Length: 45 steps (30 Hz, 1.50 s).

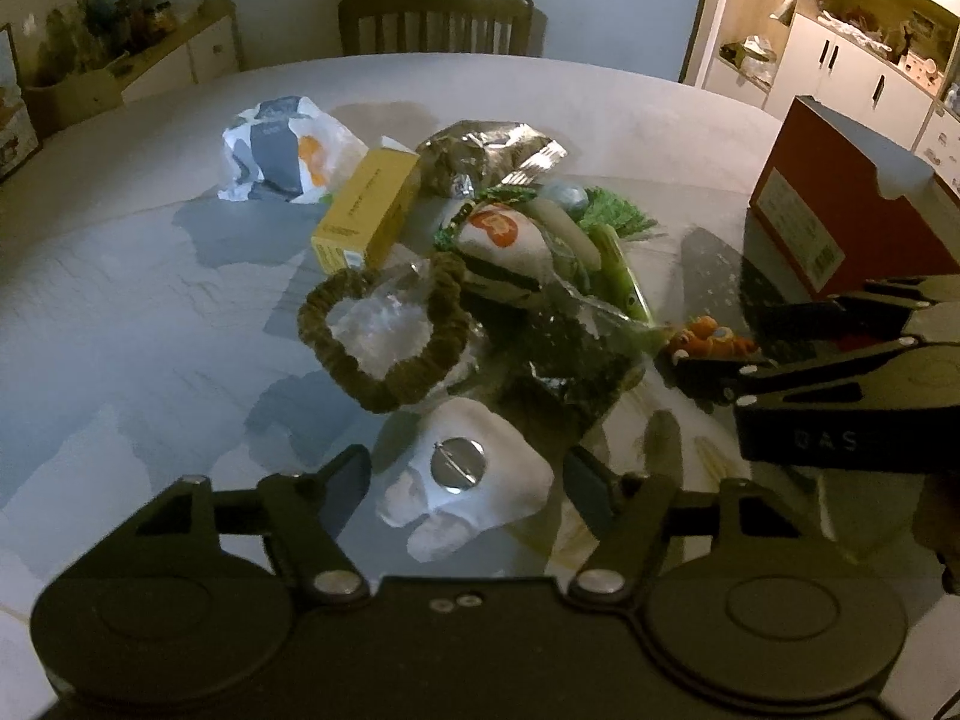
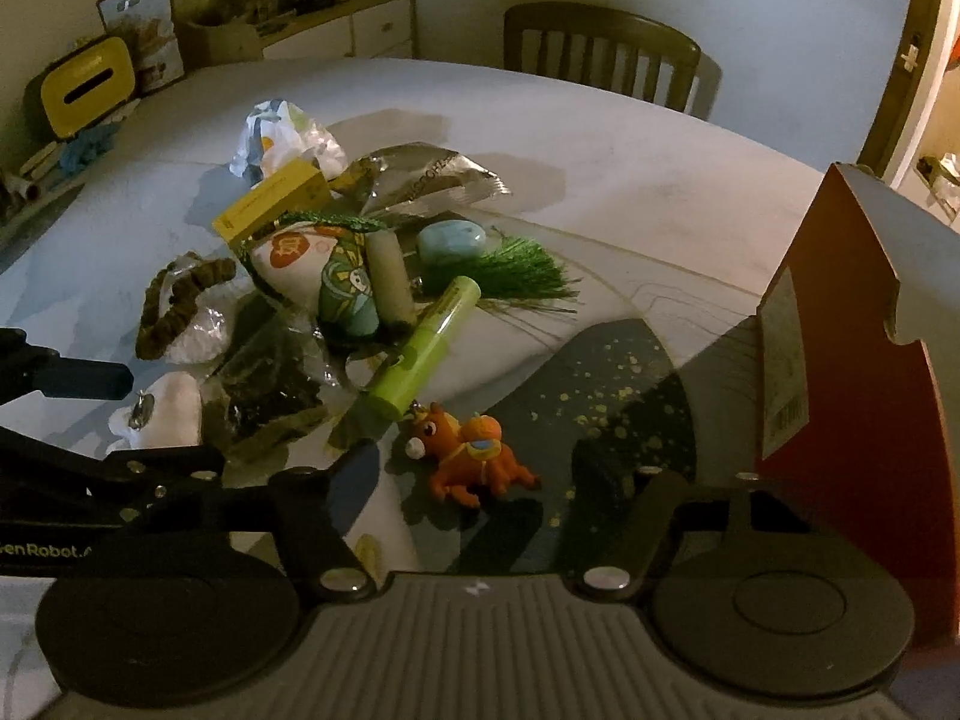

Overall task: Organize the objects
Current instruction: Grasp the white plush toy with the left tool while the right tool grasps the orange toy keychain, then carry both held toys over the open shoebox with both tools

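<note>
My table (image 1: 150, 276) carries one heap of small things in its middle, and a red box (image 1: 840, 204) stands open at my right, well apart from the far side of the heap but near its right fringe. I take the box for the place the things should go, though nothing tells me so outright.

Of the heap, the nearest pieces matter most. A white plush (image 1: 474, 474) with a round metal badge lies right ahead of my left gripper (image 1: 468, 480), low in that view and between its two fingers. The fingers stand partway spread on either side of it, and I cannot see the pads pressing on it, so I count it as not yet gripped. Its longer side runs roughly across the fingers' gap, so closing should catch its width.

An orange toy (image 2: 474, 456), a little horse-like figure, lies on the dark speckled patch just ahead of my right gripper (image 2: 462, 480), also between the fingers, head toward the left. Those fingers too stand partly spread and do not appear to touch it. From the left wrist the toy shows just past the right gripper's tips.

So each hand has its own piece squarely in front; the right hand is much nearer the box. Behind them lie a brown scrunchie (image 1: 384, 342), a yellow carton (image 1: 366, 210) and a green tube (image 2: 420, 348), the tube's long axis pointing down toward the toy.
</note>
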Each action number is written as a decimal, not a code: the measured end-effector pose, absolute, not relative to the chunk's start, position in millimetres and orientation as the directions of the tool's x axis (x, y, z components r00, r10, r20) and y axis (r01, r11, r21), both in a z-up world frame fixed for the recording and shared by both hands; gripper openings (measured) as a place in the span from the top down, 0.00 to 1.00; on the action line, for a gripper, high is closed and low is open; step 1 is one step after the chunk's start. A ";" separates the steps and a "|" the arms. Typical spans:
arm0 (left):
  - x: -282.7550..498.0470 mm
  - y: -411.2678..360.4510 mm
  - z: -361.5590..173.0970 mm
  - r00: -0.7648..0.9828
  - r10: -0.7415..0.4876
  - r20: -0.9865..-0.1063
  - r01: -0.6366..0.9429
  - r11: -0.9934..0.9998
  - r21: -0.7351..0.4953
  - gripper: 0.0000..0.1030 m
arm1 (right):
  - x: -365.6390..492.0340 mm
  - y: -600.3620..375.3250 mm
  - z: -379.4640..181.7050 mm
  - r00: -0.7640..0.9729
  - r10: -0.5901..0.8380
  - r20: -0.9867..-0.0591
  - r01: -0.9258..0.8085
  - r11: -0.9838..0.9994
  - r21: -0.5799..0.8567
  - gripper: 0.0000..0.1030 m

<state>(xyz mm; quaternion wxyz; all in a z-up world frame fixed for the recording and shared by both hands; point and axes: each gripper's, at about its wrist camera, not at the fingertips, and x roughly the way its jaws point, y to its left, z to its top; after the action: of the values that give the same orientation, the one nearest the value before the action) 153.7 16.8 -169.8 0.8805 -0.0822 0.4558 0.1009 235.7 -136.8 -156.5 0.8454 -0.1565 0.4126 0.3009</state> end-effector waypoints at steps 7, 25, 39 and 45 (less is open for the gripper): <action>150.8 18.3 -169.9 0.562 0.108 -0.820 -0.267 0.962 -0.057 0.43 | 234.8 -135.3 -160.6 0.469 0.377 -0.799 -0.654 0.756 -0.027 0.49; 137.5 27.3 -138.2 0.559 0.056 -0.828 -0.294 0.946 -0.135 0.46 | 222.8 -146.3 -149.1 0.489 0.371 -0.790 -0.602 0.798 0.002 0.61; 145.1 7.8 -82.9 0.578 0.008 -0.816 -0.187 0.975 -0.123 0.46 | 196.2 -176.5 -100.1 0.512 0.418 -0.750 -0.553 0.829 0.084 0.62; 159.3 -9.8 -57.5 0.595 -0.018 -0.804 -0.098 0.991 -0.095 0.46 | 187.5 -196.1 -66.0 0.547 0.432 -0.717 -0.531 0.841 0.102 0.62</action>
<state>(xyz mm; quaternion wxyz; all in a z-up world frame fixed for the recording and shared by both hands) 159.3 -9.8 -57.5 0.8906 -0.0645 0.4495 0.0224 187.5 -196.1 -66.0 0.8772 -0.0636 0.3888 0.2743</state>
